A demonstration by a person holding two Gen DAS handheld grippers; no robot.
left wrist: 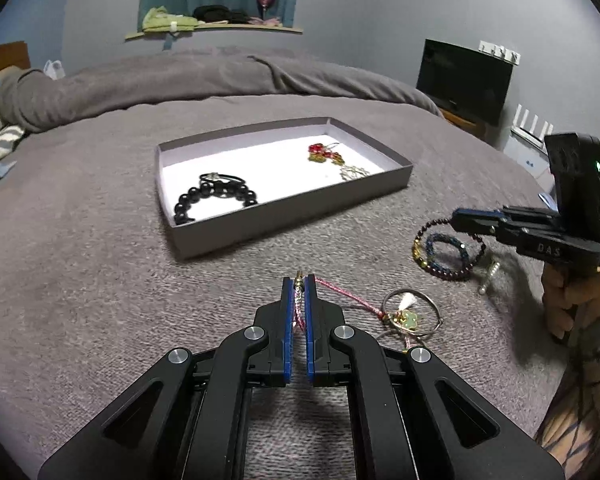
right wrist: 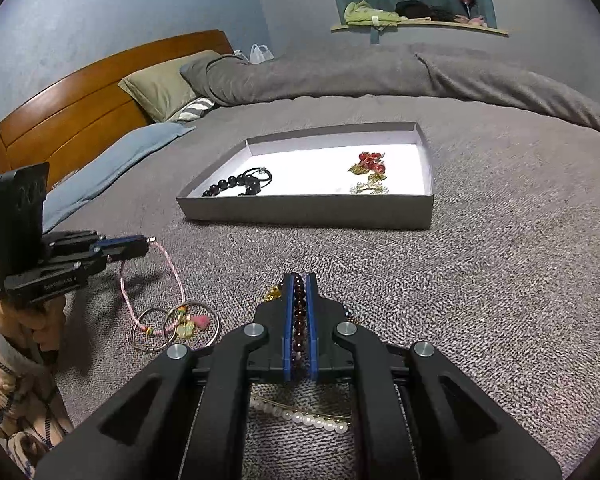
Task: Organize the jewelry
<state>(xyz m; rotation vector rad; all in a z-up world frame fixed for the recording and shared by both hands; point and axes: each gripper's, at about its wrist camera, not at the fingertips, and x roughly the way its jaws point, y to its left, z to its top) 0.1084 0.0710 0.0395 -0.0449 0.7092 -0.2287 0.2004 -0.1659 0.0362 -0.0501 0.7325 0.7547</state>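
A grey shallow box (left wrist: 288,216) with a white floor lies on the bed; it holds a black bead bracelet (left wrist: 214,196), a black hair tie and red and gold jewelry (left wrist: 326,154). My left gripper (left wrist: 299,280) is shut on a pink cord bracelet (left wrist: 348,296), whose far end trails to metal rings with a charm (left wrist: 410,316). My right gripper (right wrist: 299,278) is shut on a dark red bead bracelet (right wrist: 299,312). In the left wrist view that bracelet (left wrist: 448,272) hangs from the right gripper (left wrist: 458,216) over a blue bracelet (left wrist: 446,248). The box also shows in the right wrist view (right wrist: 308,208).
A pearl strand (right wrist: 300,416) lies under the right gripper. The grey blanket (left wrist: 100,280) covers the bed, with a rolled duvet (left wrist: 220,76) behind the box. Pillows and a wooden headboard (right wrist: 80,108) are at the left; a dark monitor (left wrist: 464,80) stands at the right.
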